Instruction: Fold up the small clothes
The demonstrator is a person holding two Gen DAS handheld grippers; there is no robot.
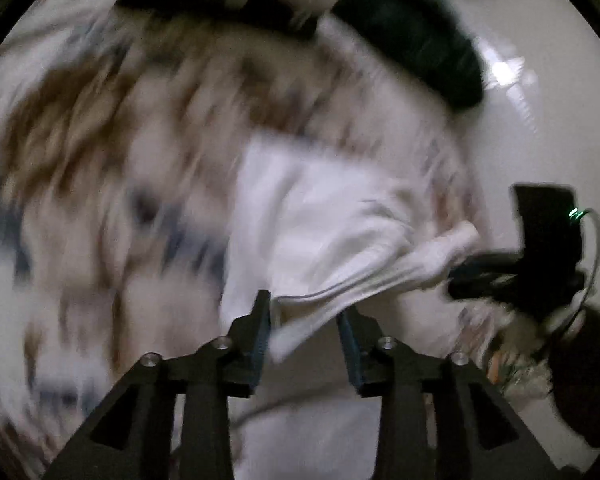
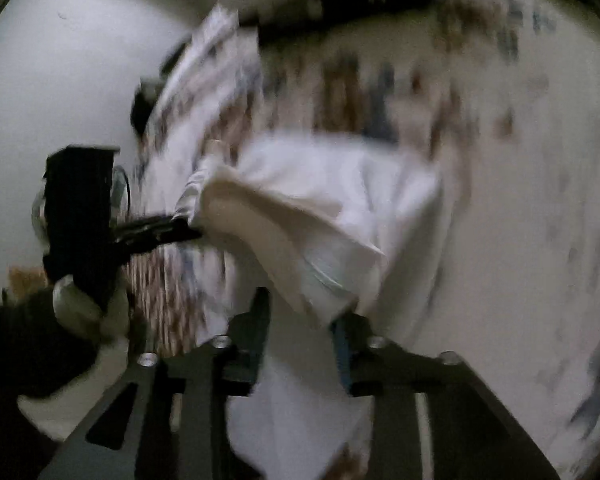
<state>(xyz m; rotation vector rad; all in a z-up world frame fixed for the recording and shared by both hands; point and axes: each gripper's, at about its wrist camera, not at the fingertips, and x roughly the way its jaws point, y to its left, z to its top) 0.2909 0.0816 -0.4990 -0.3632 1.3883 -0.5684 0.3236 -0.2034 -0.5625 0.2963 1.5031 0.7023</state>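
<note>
releasing a fold: left gripper (image 1: pixel 304 320) and right gripper (image 2: pixel 300 316) stand parted, the crumpled white cloth garment (image 1: pixel 320 216) loose between the jaws. next, judged: regrip its edges.

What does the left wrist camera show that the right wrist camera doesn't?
Only the left wrist view shows a dark green cloth lying at the far edge of the patterned sheet, and the right claw off to the side, at a corner of the white garment.

Only the right wrist view shows the left claw seen from outside, at the garment's other corner.

Both show the white garment lying between that camera's own parted fingers, the left claw and the right claw, over the blurred patterned sheet.
</note>
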